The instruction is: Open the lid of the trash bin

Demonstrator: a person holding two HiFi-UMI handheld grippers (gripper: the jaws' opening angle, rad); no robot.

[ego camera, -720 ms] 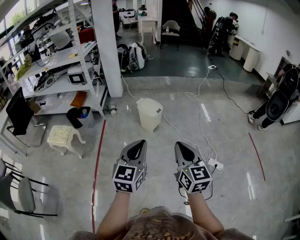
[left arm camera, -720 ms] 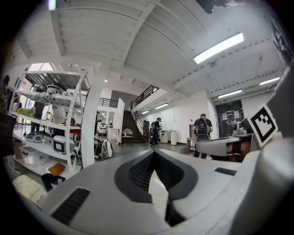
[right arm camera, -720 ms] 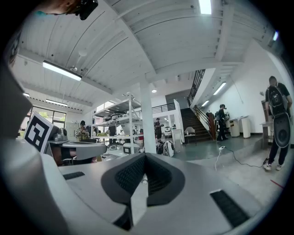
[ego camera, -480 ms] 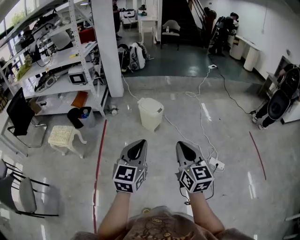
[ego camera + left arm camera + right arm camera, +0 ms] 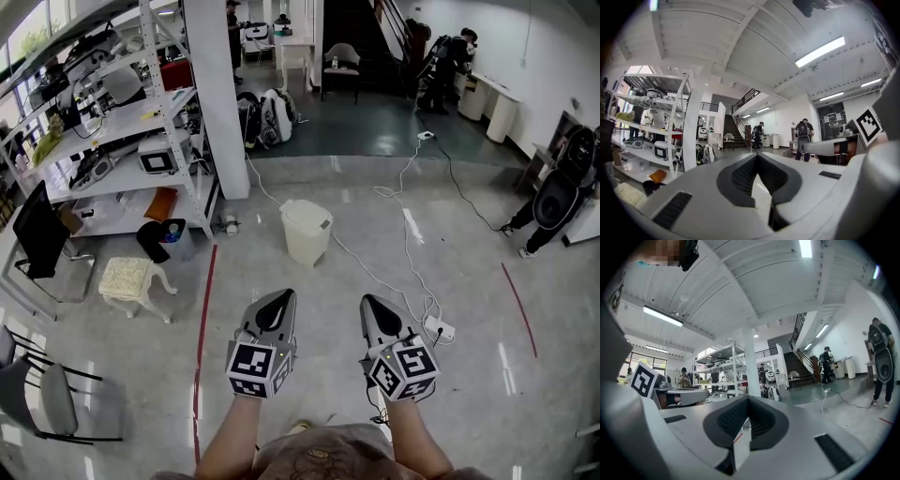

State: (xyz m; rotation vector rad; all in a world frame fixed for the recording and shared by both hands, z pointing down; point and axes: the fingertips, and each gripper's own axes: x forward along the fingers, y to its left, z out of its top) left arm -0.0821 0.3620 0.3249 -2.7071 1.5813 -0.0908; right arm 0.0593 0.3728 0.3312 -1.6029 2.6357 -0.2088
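Note:
A white trash bin (image 5: 306, 231) with its lid down stands on the floor well ahead of me, near a white column (image 5: 216, 94). My left gripper (image 5: 284, 294) and right gripper (image 5: 367, 300) are held side by side in the air, pointing toward the bin and far short of it. Both are shut with nothing between the jaws. In the left gripper view the left gripper (image 5: 757, 155) shows its tips meeting, and in the right gripper view the right gripper (image 5: 748, 398) does too. The bin is hidden behind the jaws in both gripper views.
A metal shelf rack (image 5: 141, 122) full of equipment stands at the left, with a black bucket (image 5: 155, 239), a white stool (image 5: 131, 278) and a chair (image 5: 42, 394) near it. A white cable (image 5: 403, 272) runs to a power strip (image 5: 439, 329) on the right. A person (image 5: 553, 202) stands far right.
Both grippers sit a little lower in the head view and the right one has drifted to the right. The bin's lid stays down and both grippers stay shut.

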